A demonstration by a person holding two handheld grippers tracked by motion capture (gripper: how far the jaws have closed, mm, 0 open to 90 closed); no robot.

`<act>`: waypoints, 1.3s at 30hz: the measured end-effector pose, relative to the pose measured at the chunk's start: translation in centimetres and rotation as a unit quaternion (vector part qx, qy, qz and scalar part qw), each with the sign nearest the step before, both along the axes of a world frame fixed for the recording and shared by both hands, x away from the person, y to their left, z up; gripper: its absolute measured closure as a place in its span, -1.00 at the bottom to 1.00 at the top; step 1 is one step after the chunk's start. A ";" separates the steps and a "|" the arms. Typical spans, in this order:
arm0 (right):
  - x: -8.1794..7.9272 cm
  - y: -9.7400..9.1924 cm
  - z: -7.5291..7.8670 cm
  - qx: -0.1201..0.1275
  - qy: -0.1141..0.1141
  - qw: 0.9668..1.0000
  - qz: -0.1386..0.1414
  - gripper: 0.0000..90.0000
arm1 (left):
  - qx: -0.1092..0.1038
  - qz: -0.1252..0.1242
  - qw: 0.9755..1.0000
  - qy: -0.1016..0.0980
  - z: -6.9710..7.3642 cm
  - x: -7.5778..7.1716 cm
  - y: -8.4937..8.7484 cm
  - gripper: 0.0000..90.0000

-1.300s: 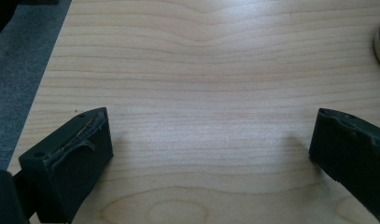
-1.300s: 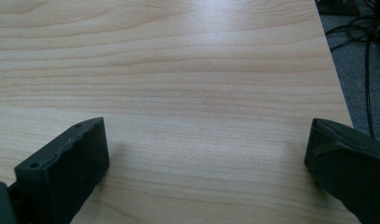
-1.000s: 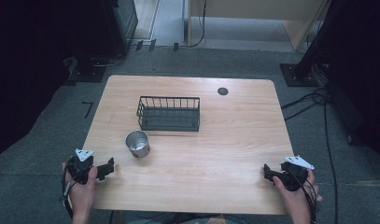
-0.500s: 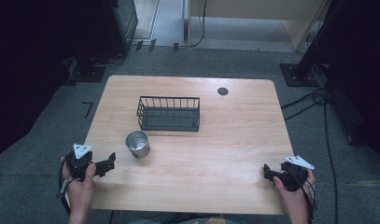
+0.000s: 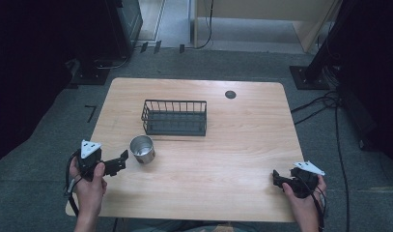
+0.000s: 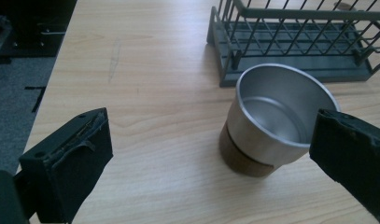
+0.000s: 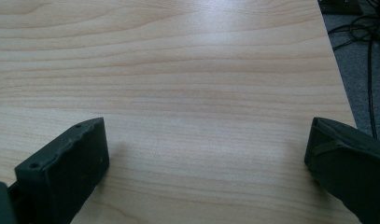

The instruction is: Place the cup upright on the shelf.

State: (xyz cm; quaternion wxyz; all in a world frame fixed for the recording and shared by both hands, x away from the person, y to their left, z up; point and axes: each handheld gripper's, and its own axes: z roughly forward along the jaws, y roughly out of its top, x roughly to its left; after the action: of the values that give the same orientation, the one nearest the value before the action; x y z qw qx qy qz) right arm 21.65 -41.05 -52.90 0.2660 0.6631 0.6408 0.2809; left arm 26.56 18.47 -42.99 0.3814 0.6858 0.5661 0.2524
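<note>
Counter: a light wood-grain rectangular counter (image 5: pixel 223 159) with rounded corners, seen from above in the high view; a small dark round disc (image 5: pixel 230 94) sits in its top near the far right corner.

Wire basket: a dark grey rectangular wire basket (image 5: pixel 175 117) stands upright on the far-left-of-centre part of the counter. In the left gripper view its near wall (image 6: pixel 290 70) rises just behind the cup.

Metal cup: a shiny silver round metal cup (image 5: pixel 142 149) with a brown band around its base stands upright and open-topped on the counter, just in front of the basket's left end and apart from it. In the left gripper view the cup (image 6: pixel 271 121) looks empty inside.

Left gripper: the black two-jaw left gripper (image 5: pixel 118 161), held in the person's left hand (image 5: pixel 90 186) near the counter's near-left edge, points toward the cup. Its jaws are spread wide with nothing between them; in the left gripper view the cup sits ahead and toward the right-hand jaw, not touched by either.

Right gripper: the black two-jaw right gripper (image 5: pixel 277 178), held in the person's right hand (image 5: pixel 302 198) near the near-right corner, is well apart from cup and basket. In the right gripper view its jaws are spread wide over bare counter (image 7: pixel 187 84).

Floor: grey carpet (image 5: pixel 44 159) surrounds the counter, with black cables (image 5: pixel 324 104) lying at the right.
</note>
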 end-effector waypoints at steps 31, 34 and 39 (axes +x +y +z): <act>0.0 0.0 0.0 0.000 0.000 1.000 0.000 -1.00 | -0.010 -0.009 1.000 -0.004 -2.6 2.2 -5.0 -1.00; 0.0 0.0 0.0 0.000 0.000 1.000 0.000 -1.00 | 0.001 -0.012 1.000 -0.003 -2.7 2.2 -5.4 -1.00; 0.0 0.0 0.0 0.000 0.000 1.000 0.000 -1.00 | 0.010 -0.016 1.000 0.011 -3.5 2.7 -6.1 -1.00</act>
State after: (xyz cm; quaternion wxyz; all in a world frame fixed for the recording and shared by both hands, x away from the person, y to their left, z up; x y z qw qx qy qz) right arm 21.65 -41.05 -52.90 0.2659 0.6632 0.6407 0.2809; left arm 29.24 12.42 -46.45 0.3725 0.7013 0.5565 0.2444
